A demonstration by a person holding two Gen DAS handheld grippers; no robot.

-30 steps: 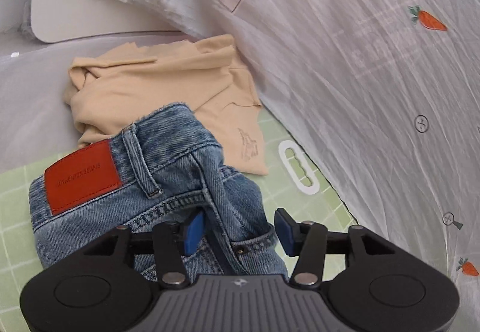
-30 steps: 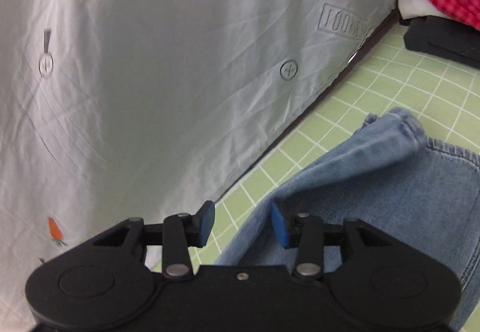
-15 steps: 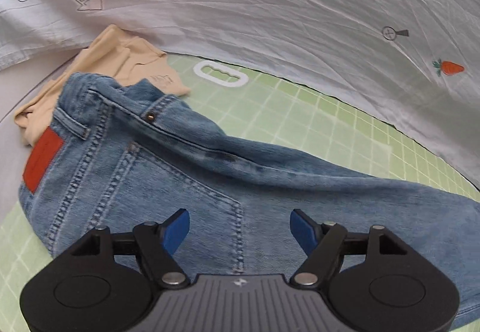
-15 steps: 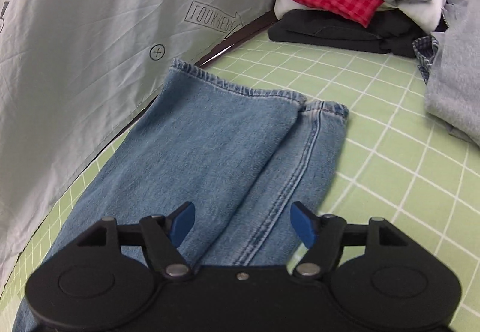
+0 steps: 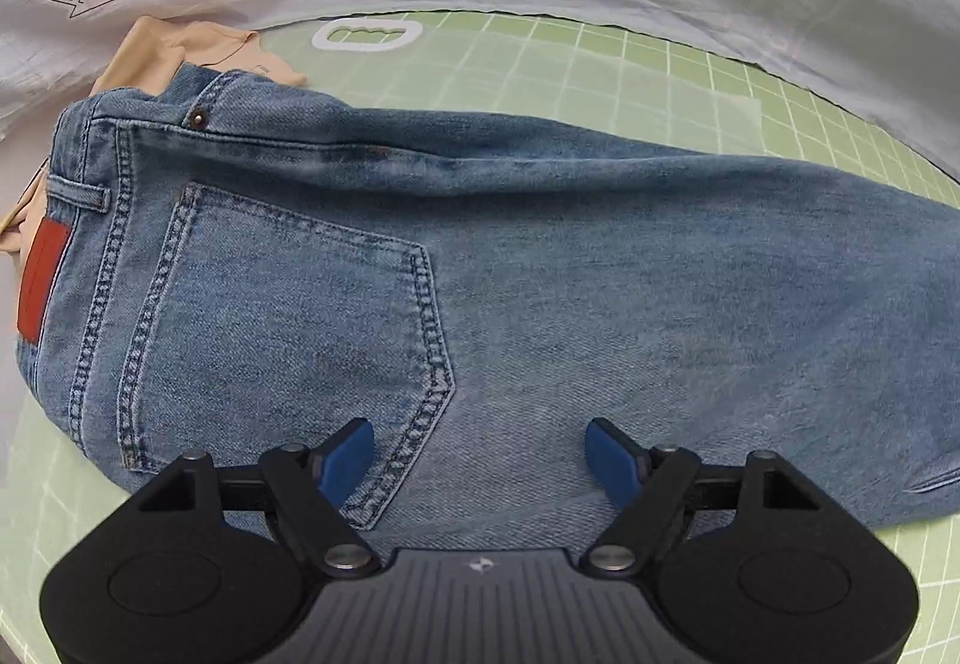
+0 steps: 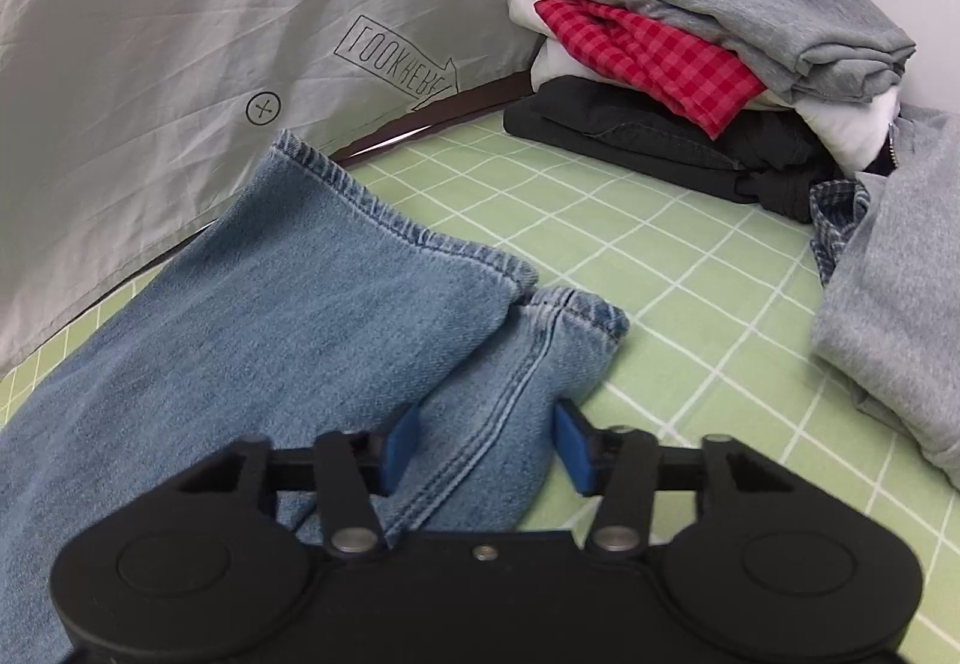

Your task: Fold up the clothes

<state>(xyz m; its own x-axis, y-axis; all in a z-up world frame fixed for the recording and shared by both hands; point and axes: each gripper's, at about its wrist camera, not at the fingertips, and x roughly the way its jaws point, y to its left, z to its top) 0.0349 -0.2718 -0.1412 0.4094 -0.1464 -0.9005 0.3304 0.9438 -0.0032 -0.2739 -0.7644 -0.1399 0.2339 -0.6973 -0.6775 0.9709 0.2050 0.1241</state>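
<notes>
Blue denim jeans [image 5: 540,274] are lying flat on the green grid mat [image 6: 690,268], folded lengthwise, back pocket and red waistband patch [image 5: 42,280] facing up. The left gripper [image 5: 480,454] is hovering over the seat with its blue pads spread wide. The right gripper [image 6: 486,442] is hanging above the lower leg hem, pads likewise apart and gripping nothing. Beyond the waistband, a beige garment [image 5: 174,52] is lying crumpled; past the hems, a stack of folded clothes [image 6: 708,46] is sitting against the grey sheet [image 6: 180,4].

Left tool [image 5: 480,451], jaws spread, hovers low in frame over jeans [image 5: 540,274] filling the centre.
</notes>
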